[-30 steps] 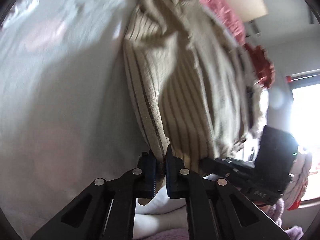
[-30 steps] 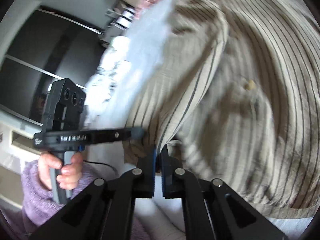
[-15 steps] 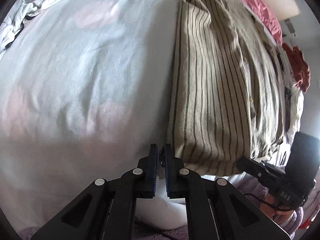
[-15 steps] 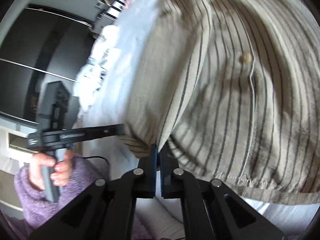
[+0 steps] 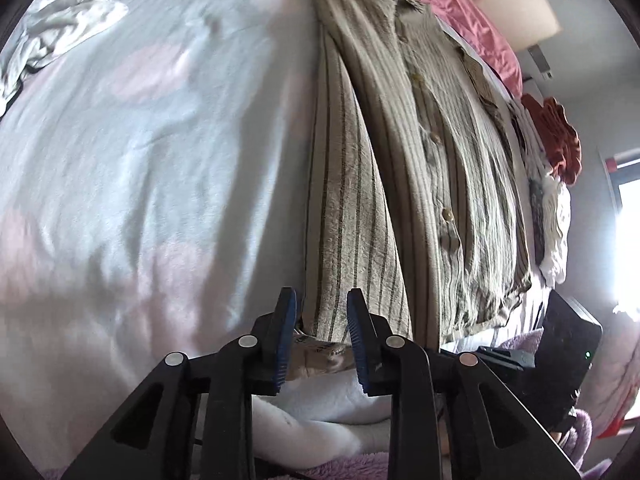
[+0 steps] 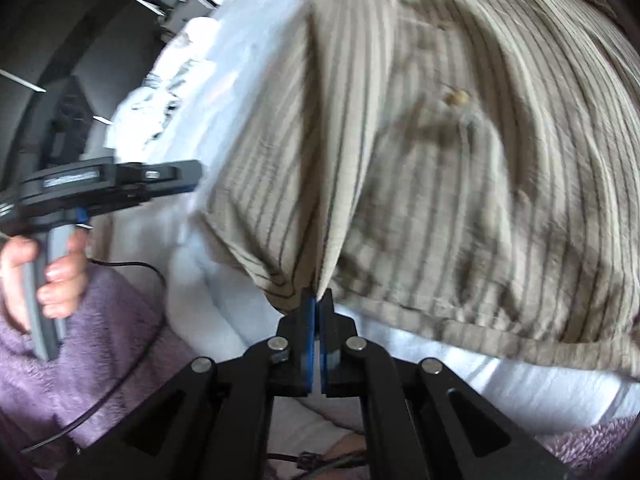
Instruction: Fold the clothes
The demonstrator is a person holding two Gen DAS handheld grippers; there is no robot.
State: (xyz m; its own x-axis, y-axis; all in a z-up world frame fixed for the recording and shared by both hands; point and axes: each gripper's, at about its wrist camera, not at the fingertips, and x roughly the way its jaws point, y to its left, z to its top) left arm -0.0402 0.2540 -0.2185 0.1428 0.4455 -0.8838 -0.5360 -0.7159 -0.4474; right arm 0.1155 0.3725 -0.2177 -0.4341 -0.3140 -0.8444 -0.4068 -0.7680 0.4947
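A beige shirt with dark stripes and buttons [image 5: 420, 168] lies on a pale bed sheet [image 5: 140, 160]. Its left side is folded over lengthwise. My left gripper [image 5: 320, 304] is open, its jaws spread on either side of the shirt's near hem corner. In the right wrist view the shirt [image 6: 460, 160] fills the frame. My right gripper [image 6: 318, 300] is shut on a pinched fold at the shirt's lower hem. The left gripper [image 6: 172, 174] also shows there at the left, held in a hand.
A crumpled white garment [image 5: 52, 36] lies at the sheet's far left. A pink blanket [image 5: 452, 12] and a red cloth [image 5: 556, 136] lie beyond the shirt. A bright window [image 5: 628, 240] is at right. Dark cabinets [image 6: 60, 40] stand at the left.
The shirt has come down from the air and now lies on the sheet. My left gripper has opened and let go of the hem. My right gripper stays shut on the hem.
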